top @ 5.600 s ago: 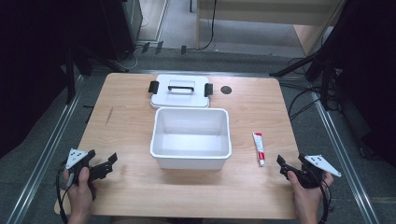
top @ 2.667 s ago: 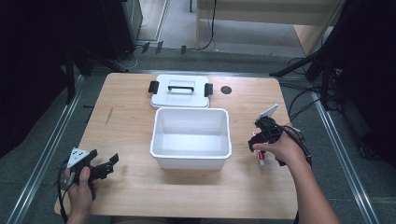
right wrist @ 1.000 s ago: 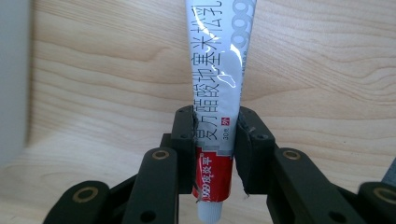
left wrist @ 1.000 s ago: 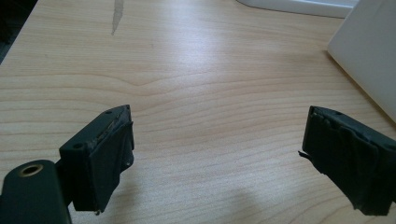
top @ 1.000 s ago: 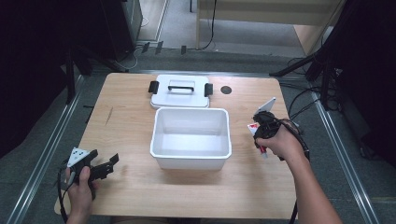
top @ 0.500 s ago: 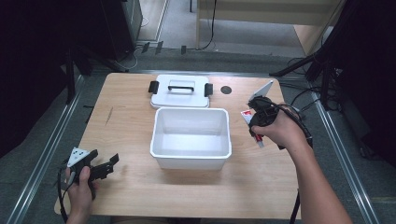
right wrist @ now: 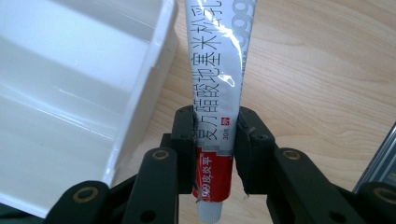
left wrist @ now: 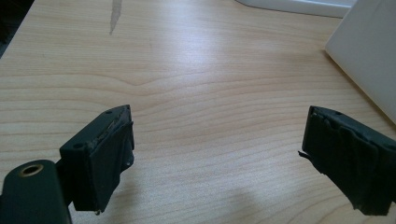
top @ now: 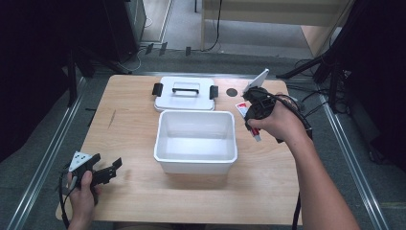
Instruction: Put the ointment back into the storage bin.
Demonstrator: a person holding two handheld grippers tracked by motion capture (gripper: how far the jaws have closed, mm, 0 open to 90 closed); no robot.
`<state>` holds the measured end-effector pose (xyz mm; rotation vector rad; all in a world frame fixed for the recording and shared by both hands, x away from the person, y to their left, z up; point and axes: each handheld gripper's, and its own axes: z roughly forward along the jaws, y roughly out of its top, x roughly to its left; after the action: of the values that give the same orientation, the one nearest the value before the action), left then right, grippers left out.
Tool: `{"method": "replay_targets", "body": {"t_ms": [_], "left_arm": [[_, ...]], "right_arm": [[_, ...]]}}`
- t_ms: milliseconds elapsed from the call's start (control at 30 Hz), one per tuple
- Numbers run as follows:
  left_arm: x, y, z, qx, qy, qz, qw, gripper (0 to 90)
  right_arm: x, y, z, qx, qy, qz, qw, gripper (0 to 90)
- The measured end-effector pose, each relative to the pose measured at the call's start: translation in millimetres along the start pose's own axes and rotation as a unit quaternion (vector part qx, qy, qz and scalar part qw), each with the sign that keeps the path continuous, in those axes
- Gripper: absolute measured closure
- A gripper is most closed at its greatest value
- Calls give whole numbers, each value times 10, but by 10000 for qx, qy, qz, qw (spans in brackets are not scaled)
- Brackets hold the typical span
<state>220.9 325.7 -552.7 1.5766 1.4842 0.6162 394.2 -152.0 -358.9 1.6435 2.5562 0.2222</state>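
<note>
1. The right gripper (right wrist: 215,140) pinches a tube (right wrist: 219,88) of ointment near its capped end; in the right gripper view both fingers (right wrist: 183,140) press flat on the sides of the tube, where the red band meets the silver print.
2. The tube is off the counter (top: 268,182), and its long printed body runs on beyond the fingertips, with its cap at the gripper's base.
3. The open white box (top: 196,141) lies just to one side of the fingers, its rim close by the tube but apart from it; the box's lid (top: 184,93) lies on the counter beyond the box.
4. I judge the tube light and soft-walled: it should dent under pressure, and its glossy skin may slide if the pinch is loose.
5. The stiffest place to hold it looks to be the shoulder near the cap, close to where the fingers sit now; a grip at mid-body would squash it and might make the free end swing.
6. The left gripper (left wrist: 219,154) rests low over bare counter, its fingers (left wrist: 100,163) spread wide with nothing between them, and a wall of the box stands ahead of them to one side.
</note>
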Motion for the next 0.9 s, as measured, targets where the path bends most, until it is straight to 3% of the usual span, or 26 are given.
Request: {"method": "replay_targets", "body": {"t_ms": [233, 400, 500, 533, 567, 600, 733, 800, 900], "left_arm": [[1, 1, 0, 11, -4, 7, 10000, 96], [1, 1, 0, 10, -7, 9, 10000, 96], [1, 1, 0, 10, -8, 7, 10000, 96], [1, 1, 0, 10, -7, 6, 10000, 96], [1, 1, 0, 10, -7, 6, 10000, 96], [1, 1, 0, 8, -8, 6, 10000, 96], [1, 1, 0, 11, -11, 8, 10000, 96], [1, 1, 0, 11, -12, 8, 10000, 96], [1, 1, 0, 11, -13, 11, 10000, 96]], "right_arm": [[152, 67, -73, -115, 83, -217, 9997, 719], [265, 97, -101, -209, 173, -527, 9982, 719], [345, 112, -102, -259, 313, -838, 9957, 719], [394, 119, -98, -315, 396, -1083, 9928, 718], [394, 119, -98, -315, 396, -1083, 9928, 718], [448, 125, -92, -343, 467, -1290, 9900, 718], [534, 132, -74, -375, 566, -1670, 9836, 718], [582, 131, -62, -413, 643, -1917, 9785, 718], [641, 131, -39, -489, 749, -2453, 9653, 718]]}}
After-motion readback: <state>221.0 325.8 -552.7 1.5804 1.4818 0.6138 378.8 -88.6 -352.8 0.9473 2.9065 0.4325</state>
